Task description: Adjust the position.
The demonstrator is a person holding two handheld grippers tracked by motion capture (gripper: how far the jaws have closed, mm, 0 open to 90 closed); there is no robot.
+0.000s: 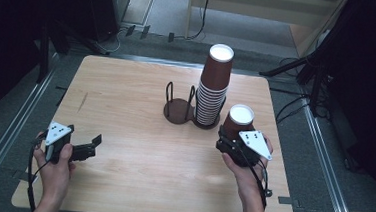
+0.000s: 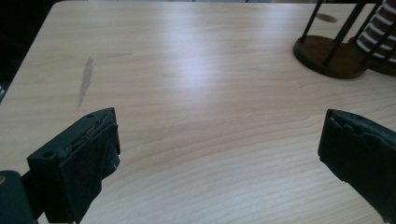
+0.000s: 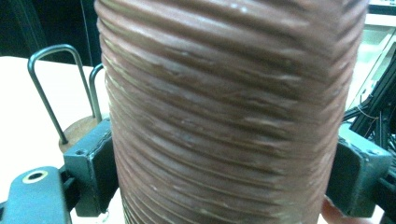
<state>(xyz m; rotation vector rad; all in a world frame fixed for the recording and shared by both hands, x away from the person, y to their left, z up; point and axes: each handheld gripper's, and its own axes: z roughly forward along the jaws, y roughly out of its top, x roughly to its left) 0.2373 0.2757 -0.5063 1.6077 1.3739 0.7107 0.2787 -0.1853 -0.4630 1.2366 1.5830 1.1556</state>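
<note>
Cup (image 1: 238,120) is clamped in my right gripper (image 1: 234,139), jaws pressing on both sides of its ribbed brown wall, upside down with the white base up. It sits at the near right of the table (image 1: 125,111), just near and right of the cup stack (image 1: 213,87). From the right gripper view I can't tell whether its rim is touching the table.

Left gripper (image 1: 90,147) is at the near left, jaws spread wide, nothing between them, just bare table ahead and the empty holder (image 2: 329,53) off to its far right.

Stack stands in the right-hand wire holder (image 1: 206,121); empty holder (image 1: 178,108) is just left of it.

Risks as I judge them:
- Paper wall is soft. Squeezing harder would dent or oval the cup, and then it may not nest on the stack.
- Stack is tall and close. Swinging the cup toward it low could clip it and tip it over.
- Wire hoops on the holders can snag the rim if I come in flat rather than from above.
- Grip is on a tapered wall, so the cup could slide down if I ease off.
</note>
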